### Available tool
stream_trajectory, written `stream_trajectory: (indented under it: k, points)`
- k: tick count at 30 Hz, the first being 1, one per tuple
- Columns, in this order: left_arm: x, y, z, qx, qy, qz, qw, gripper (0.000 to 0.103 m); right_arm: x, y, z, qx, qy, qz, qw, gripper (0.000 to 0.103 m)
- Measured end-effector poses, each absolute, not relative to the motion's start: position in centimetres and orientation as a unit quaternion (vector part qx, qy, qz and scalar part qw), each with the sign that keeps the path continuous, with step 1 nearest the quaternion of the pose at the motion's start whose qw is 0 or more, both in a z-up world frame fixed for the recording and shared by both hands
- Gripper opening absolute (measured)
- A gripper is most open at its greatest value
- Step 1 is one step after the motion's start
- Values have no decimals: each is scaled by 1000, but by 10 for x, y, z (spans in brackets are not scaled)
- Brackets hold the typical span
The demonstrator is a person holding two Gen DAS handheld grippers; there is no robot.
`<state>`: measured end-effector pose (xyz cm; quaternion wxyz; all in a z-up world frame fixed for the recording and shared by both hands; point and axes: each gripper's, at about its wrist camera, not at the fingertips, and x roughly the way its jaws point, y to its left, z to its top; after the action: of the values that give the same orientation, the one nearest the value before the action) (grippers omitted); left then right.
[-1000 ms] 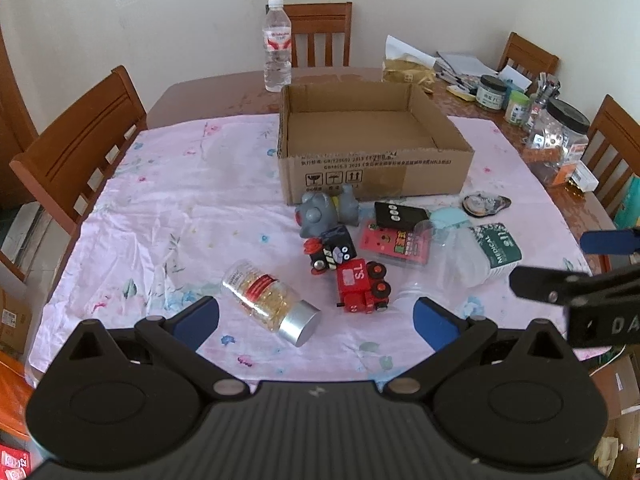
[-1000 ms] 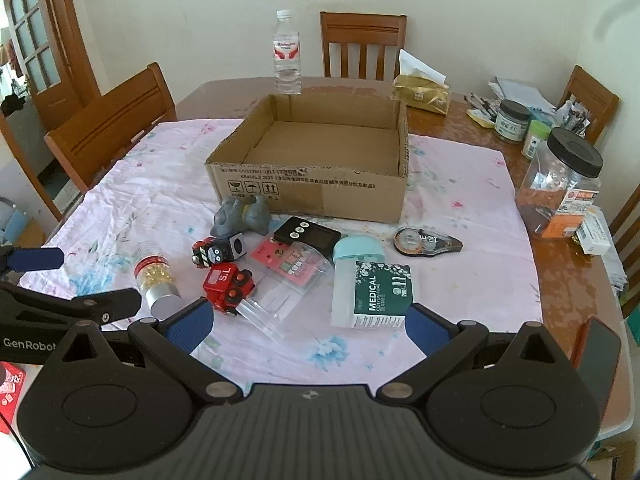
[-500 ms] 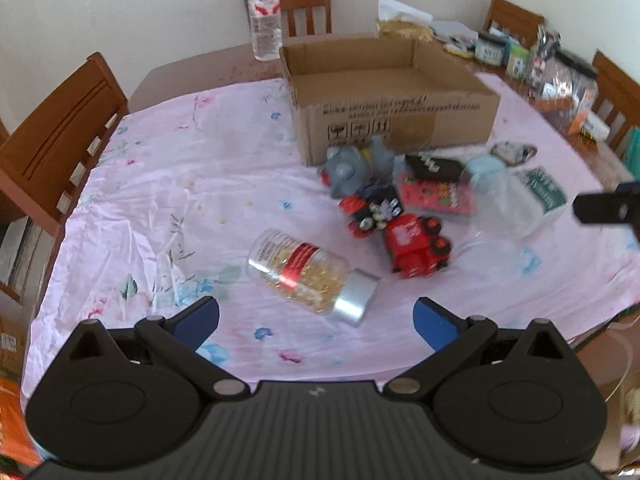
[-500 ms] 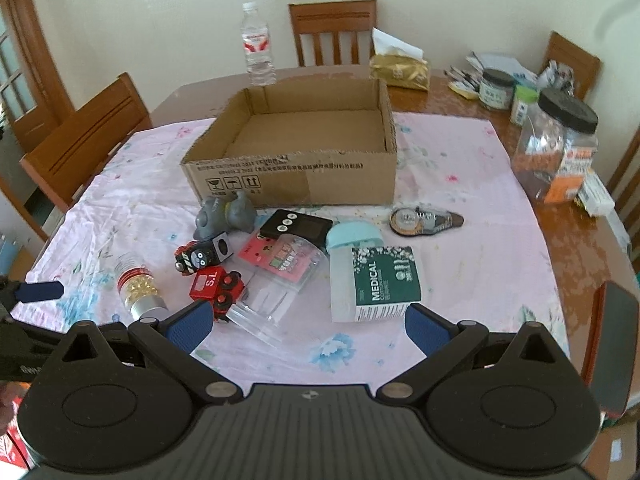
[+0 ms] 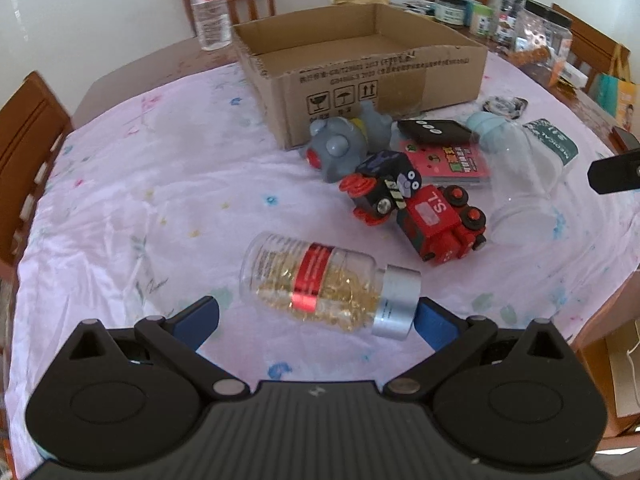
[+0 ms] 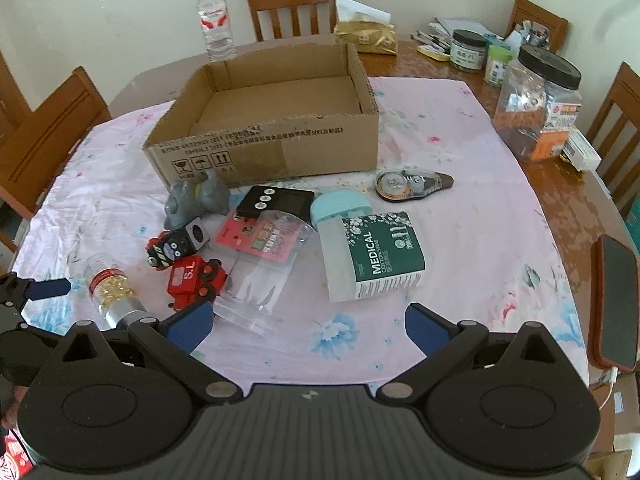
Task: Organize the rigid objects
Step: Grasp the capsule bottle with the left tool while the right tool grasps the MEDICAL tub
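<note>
Left gripper (image 5: pixel 316 316) — spread wide — frames the near pill bottle (image 5: pixel 320 286); next: clamp it, carry to box (image 5: pixel 360 56). Right gripper (image 6: pixel 308 326) spread, idle.

Beyond the pink floral tablecloth (image 6: pixel 460 128), on bare wooden table (image 6: pixel 560 184): upright water bottle (image 6: pixel 215 20); gold tissue pack (image 6: pixel 366 36); large clear jar with black lid (image 6: pixel 538 104); two small jars, dark-lidded (image 6: pixel 466 49) and green-lidded (image 6: pixel 497 63); phone in orange case (image 6: pixel 616 298) at right edge. Wooden chairs (image 6: pixel 296 4) around.
</note>
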<state>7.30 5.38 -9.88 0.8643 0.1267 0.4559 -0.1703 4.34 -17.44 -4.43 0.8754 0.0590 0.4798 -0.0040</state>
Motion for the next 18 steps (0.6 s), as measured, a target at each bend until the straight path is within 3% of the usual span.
stream_trajectory:
  k: [18]
  points:
    - [97,65,-124,76,478,-156,861,103,59,-185,-68,-10,490,-70,869,103]
